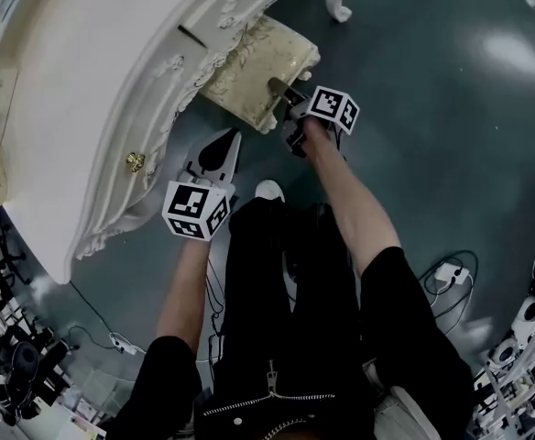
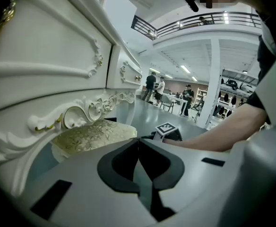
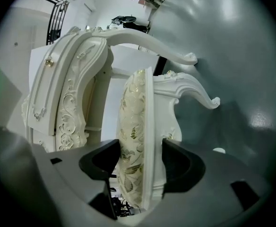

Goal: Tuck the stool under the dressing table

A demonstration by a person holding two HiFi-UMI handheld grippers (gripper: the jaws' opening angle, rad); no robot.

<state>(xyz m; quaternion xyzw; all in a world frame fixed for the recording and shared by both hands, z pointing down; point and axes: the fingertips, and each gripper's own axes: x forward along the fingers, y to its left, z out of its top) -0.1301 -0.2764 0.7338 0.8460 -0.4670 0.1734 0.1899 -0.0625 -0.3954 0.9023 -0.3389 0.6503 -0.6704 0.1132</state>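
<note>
Head view, starting closest in: what sits nearest the desk (image 1: 93,90)?

— The person's dark-clad legs and bare forearms, on the grey floor (image 1: 451,108) just out from the desk's carved front. Each forearm leads to a gripper with a marker cube.

How is the left one placed?

— The left gripper (image 1: 233,137) hangs just beside the desk's front, not far from a gold knob (image 1: 136,161), and touches nothing. In the left gripper view its jaws meet at the tips, as narrow as they go, with nothing between them.

And the right?

— The right gripper (image 1: 281,88) is further along the desk's front, at the knee opening. It holds the stool (image 1: 254,67) by the near rim of the seat. The right gripper view shows the patterned cushion against one pad and the white seat frame against the other, so the seat's edge fills the gap and the jaws stand about half spread.

Where is the stool relative to the desk?

— Partly under it. The desk's scrolled apron covers the far part of the seat. The near end, the gripped one, sticks out over open floor.

Anything past that?

— A curled white desk leg (image 1: 341,7) stands on the floor at the far side of the opening. In the left gripper view, well beyond the desk's end, several people (image 2: 152,86) stand in a bright hall, with a balcony railing (image 2: 199,20) above them.
</note>
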